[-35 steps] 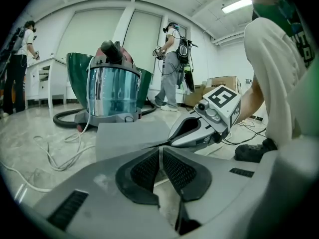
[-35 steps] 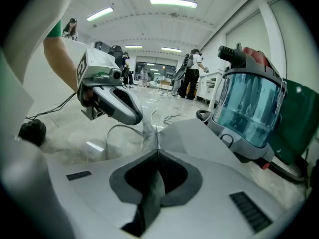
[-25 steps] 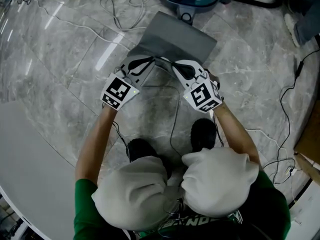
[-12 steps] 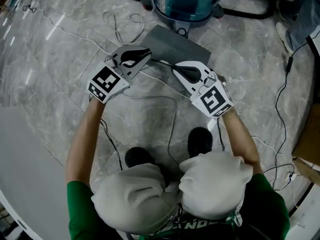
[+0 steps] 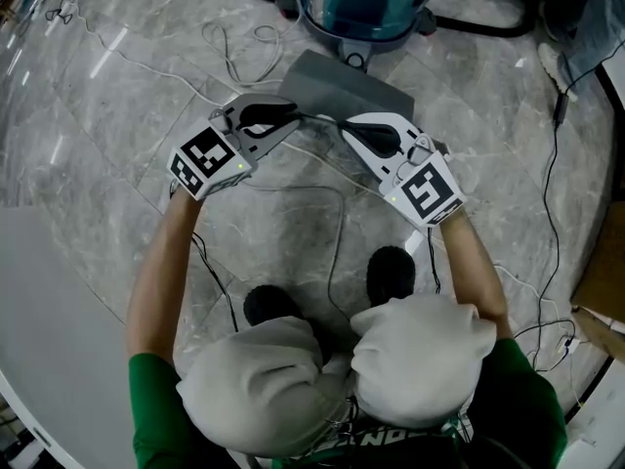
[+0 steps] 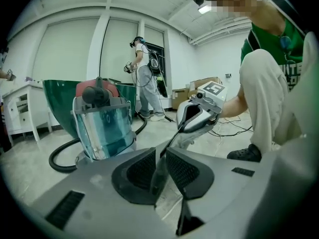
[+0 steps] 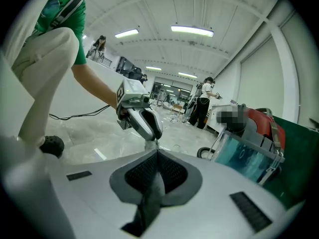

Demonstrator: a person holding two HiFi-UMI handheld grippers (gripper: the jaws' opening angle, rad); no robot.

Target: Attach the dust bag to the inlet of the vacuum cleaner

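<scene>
**Dust bag** (image 5: 344,84): flat grey sheet, lying on the marble floor (image 5: 127,135) just in front of the vacuum cleaner (image 5: 363,6). Its far end is near the machine's base and its near edge is lifted toward the crouching person. I cannot tell whether it touches the inlet.

**Left gripper** (image 5: 293,117): jaws nearly together, pinching the left part of the bag's near edge. In the left gripper view, a thin grey fold of the bag (image 6: 158,176) fills the narrow gap at the left gripper (image 6: 159,159).

**Right gripper** (image 5: 346,127): jaws closed on the same edge, just beside the left one, the two tips almost meeting. The right gripper view shows grey material (image 7: 152,195) clamped between the pads of the right gripper (image 7: 157,164) and hanging toward the camera.

**Vacuum cleaner**: upright drum with a translucent teal wall (image 6: 104,128) and a grey-and-red top. What is inside cannot be made out through the tinted wall. The drum also appears at the right of the right gripper view (image 7: 249,151).

**Hose** (image 6: 62,156): black, curving along the floor from beside the drum.

**Cables** (image 5: 229,39): thin and pale, looped on the floor left of the bag. A dark one (image 5: 337,233) runs between the person's shoes.

**Cardboard boxes** (image 6: 195,85): against the far wall, contents not visible.

**Second person** (image 6: 144,78): standing well behind the vacuum cleaner.
</scene>
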